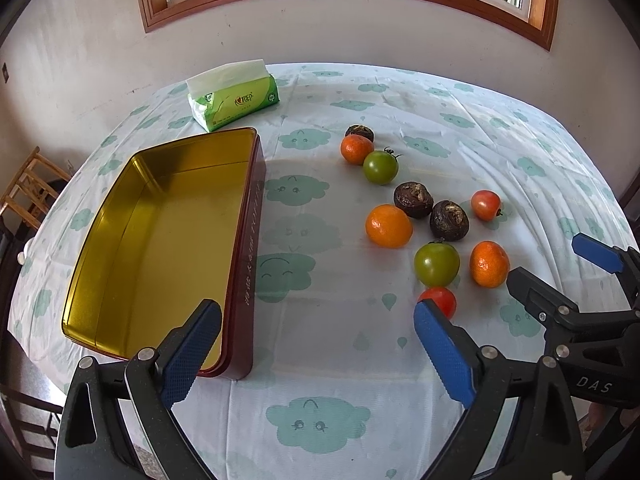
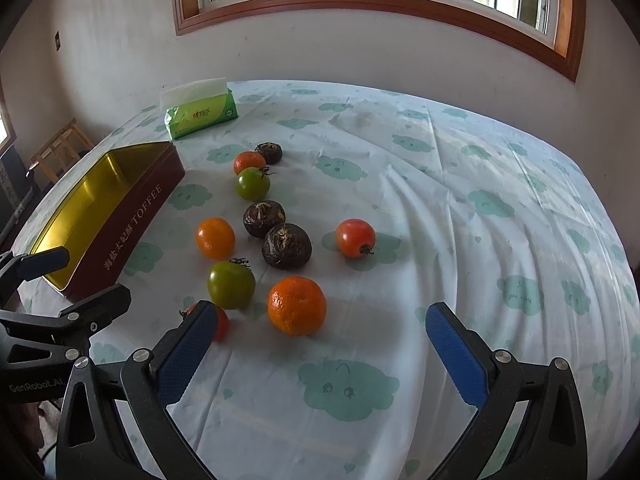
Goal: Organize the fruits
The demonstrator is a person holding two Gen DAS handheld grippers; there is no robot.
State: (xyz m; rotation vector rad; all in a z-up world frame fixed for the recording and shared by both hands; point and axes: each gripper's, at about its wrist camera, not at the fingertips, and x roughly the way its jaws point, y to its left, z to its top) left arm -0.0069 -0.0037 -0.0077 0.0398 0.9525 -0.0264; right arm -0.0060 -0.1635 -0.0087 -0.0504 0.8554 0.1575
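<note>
An open red tin with a gold inside [image 1: 160, 240] lies at the table's left; it also shows in the right wrist view [image 2: 112, 208]. Loose fruit lies to its right: oranges [image 1: 388, 226] [image 2: 297, 306], green tomatoes [image 1: 436, 264] [image 2: 231, 284], red tomatoes [image 1: 485, 205] [image 2: 355, 238] and dark brown round fruits [image 1: 449, 220] [image 2: 287, 246]. My left gripper [image 1: 320, 344] is open and empty, between the tin and the fruit. My right gripper [image 2: 320, 348] is open and empty, just in front of the nearest orange. A small red tomato [image 2: 221, 322] is partly hidden behind its left finger.
A green tissue pack [image 1: 234, 98] [image 2: 200, 112] stands at the back left of the cloud-print tablecloth [image 1: 320, 420]. A wooden stool [image 1: 28, 192] stands off the table's left edge. The wall and a window are behind the table.
</note>
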